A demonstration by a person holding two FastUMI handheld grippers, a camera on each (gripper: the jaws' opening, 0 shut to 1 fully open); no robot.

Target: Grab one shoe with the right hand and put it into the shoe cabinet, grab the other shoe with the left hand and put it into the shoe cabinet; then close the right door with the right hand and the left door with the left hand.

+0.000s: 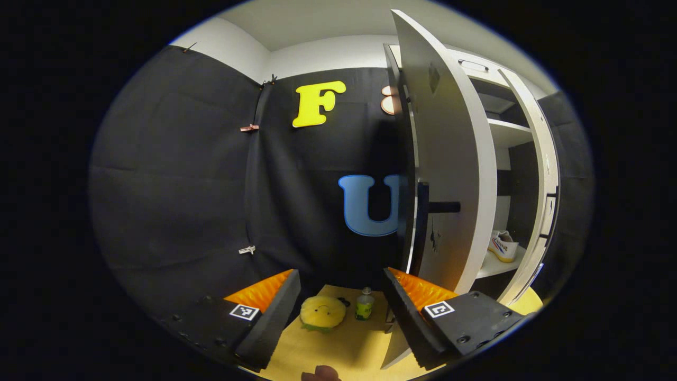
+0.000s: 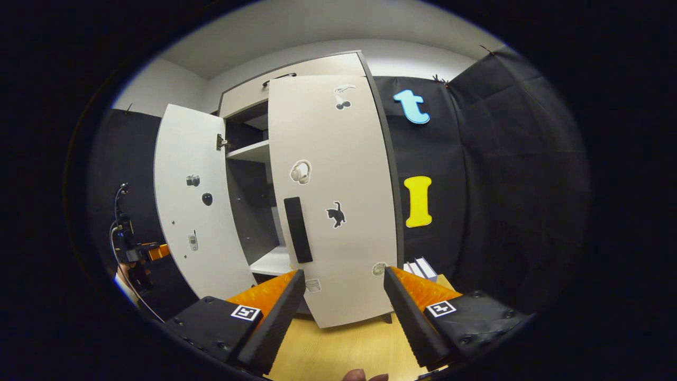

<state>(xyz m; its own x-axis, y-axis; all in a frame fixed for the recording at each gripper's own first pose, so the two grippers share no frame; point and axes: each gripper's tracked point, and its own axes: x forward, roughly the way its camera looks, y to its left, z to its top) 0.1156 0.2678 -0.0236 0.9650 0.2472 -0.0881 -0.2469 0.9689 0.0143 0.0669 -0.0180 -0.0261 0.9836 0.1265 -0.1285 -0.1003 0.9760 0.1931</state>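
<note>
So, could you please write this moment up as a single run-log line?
shoe: on cabinet shelf | right door: nearly closed | left door: open | right claw: open, empty | left claw: open, empty

You had a pale wooden floor (image 1: 344, 349) under you, with a yellow plush toy (image 1: 322, 313) at its twelve o'clock and a small green bottle (image 1: 364, 304) just beside it at one. On the cabinet's lower shelf (image 1: 494, 264), a white shoe (image 1: 503, 245) lay at three o'clock.
</note>
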